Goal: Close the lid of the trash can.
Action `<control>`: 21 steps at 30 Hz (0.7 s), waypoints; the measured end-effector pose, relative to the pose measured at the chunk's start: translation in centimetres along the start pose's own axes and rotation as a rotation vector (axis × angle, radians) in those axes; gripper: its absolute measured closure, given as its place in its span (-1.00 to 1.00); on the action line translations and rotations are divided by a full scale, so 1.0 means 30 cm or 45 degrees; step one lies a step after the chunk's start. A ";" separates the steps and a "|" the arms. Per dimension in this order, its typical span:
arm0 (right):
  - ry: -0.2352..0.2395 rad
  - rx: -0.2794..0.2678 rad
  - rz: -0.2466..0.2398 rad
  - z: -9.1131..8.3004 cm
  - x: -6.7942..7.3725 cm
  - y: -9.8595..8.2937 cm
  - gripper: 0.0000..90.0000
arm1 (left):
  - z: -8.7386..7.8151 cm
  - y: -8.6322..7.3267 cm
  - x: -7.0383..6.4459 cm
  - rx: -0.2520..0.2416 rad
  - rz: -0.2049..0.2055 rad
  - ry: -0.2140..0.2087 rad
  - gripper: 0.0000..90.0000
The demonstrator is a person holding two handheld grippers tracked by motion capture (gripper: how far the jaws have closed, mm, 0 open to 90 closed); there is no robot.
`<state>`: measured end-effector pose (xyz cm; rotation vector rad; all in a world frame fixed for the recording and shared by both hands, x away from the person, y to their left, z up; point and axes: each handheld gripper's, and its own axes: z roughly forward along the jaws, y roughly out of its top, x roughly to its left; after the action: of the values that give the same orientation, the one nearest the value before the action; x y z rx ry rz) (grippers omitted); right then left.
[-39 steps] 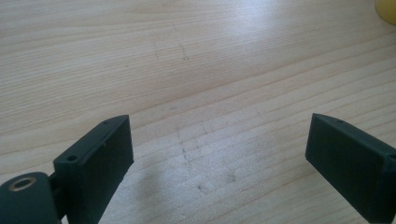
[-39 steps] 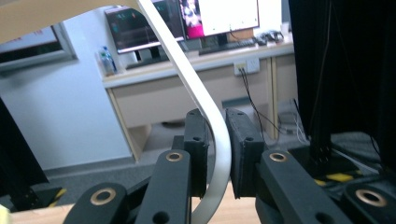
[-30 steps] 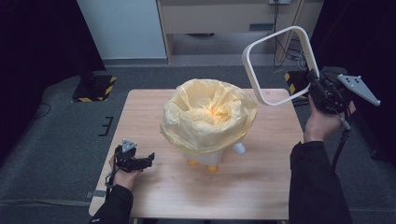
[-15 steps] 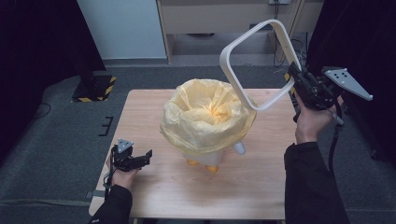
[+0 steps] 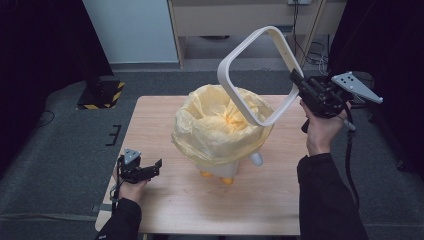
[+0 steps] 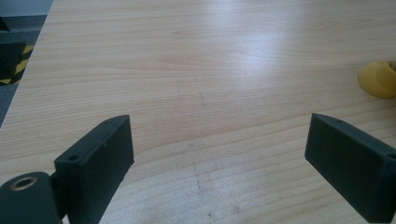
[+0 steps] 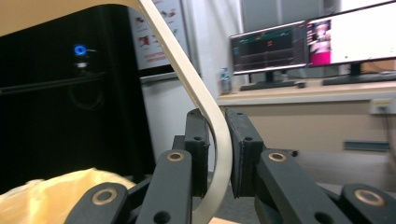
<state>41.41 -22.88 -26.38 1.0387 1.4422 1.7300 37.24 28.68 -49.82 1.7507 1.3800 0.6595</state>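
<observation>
A small bin lined with a yellow bag point(image 5: 220, 131) stands mid-table on yellow feet point(image 5: 226, 179). My right gripper point(image 5: 299, 84) is shut on a white square ring frame point(image 5: 250, 55), which hangs tilted in the air over the bag's right rim. The right gripper view has the white frame point(image 7: 205, 102) clamped between the two black jaws, with the yellow bag point(image 7: 51, 196) low at the left. Near the table's front left corner my left gripper point(image 5: 155, 166) rests open; its view has bare wood between the jaws and one yellow foot point(image 6: 379, 79) at the right.
The wooden table point(image 5: 165, 120) has bare surface left of and in front of the bin. A white knob point(image 5: 256, 159) sticks out at the bin's lower right. Behind the table stand a cabinet point(image 5: 240, 20) and a yellow-black striped block point(image 5: 100, 95) on the floor.
My right gripper has carried the white frame leftward and downward, from off the table's right side to above the bag's right rim. The left gripper has stayed put.
</observation>
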 end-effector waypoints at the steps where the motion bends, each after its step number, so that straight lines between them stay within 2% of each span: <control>1: 0.015 0.010 0.003 0.005 0.006 -0.004 0.79 | 0.000 0.000 0.000 -0.001 0.000 0.001 -0.84; 8: 0.142 0.067 0.034 0.041 0.036 -0.038 0.79 | -0.006 0.003 0.001 -0.020 -0.005 0.006 -0.84; 15: 0.197 0.128 0.053 0.070 0.056 -0.082 0.78 | -0.013 0.007 0.004 -0.046 -0.016 0.017 -0.84; 21: 0.241 0.167 0.045 0.093 0.085 -0.107 0.79 | -0.015 0.007 0.004 -0.052 -0.018 0.017 -0.84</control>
<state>42.62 -18.79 -28.90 0.9947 1.6841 1.8192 37.04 28.90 -49.39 1.7061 1.3772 0.6883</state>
